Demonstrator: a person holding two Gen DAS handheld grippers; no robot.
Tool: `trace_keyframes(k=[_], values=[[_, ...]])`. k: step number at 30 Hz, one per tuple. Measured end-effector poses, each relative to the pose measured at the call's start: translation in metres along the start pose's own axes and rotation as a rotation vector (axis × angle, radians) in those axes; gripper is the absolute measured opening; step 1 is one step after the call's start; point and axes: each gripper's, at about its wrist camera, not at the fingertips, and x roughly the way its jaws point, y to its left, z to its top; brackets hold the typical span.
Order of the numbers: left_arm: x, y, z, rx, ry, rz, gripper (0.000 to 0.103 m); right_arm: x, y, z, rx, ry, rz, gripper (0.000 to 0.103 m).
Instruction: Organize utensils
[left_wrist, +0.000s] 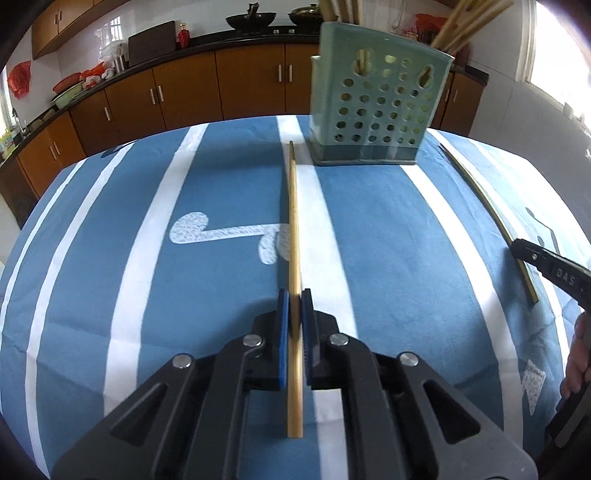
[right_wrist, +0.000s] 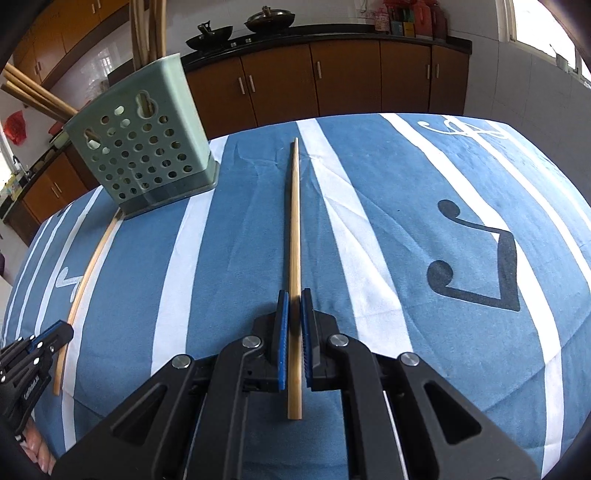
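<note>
Two slender bamboo chopsticks, one (left_wrist: 293, 236) clamped in the left claw (left_wrist: 294, 299), one (right_wrist: 294, 236) in the right claw (right_wrist: 294, 297), point lengthwise forward toward the perforated green plastic holder (left_wrist: 376, 110).

Daylight is pouring in from the window (left_wrist: 557, 48) on my right, blowing out that corner in both views. My fisheye lenses are bending the tabletop (left_wrist: 110, 258) into a dome, edges are darkening, and the chopsticks are casting thin, soft shadows.
</note>
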Motion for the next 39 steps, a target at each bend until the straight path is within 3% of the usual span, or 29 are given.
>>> trace_keyframes(k=[4,10,22,39], values=[[0.007,0.026,0.011,-0.042,-0.001,0.045,0.008,0.001,0.011,-0.001,-0.045,0.002,0.016,0.007],[0.015,0.047,0.022,-0.070,-0.012,0.039,0.008,0.001,0.013,0.000,-0.060,-0.007,-0.025,0.007],[0.018,0.039,0.024,-0.042,-0.009,0.023,0.023,0.002,0.014,-0.001,-0.066,-0.006,-0.033,0.008],[0.016,0.048,0.022,-0.083,-0.014,-0.023,0.024,0.003,0.014,-0.001,-0.060,-0.006,-0.029,0.008]])
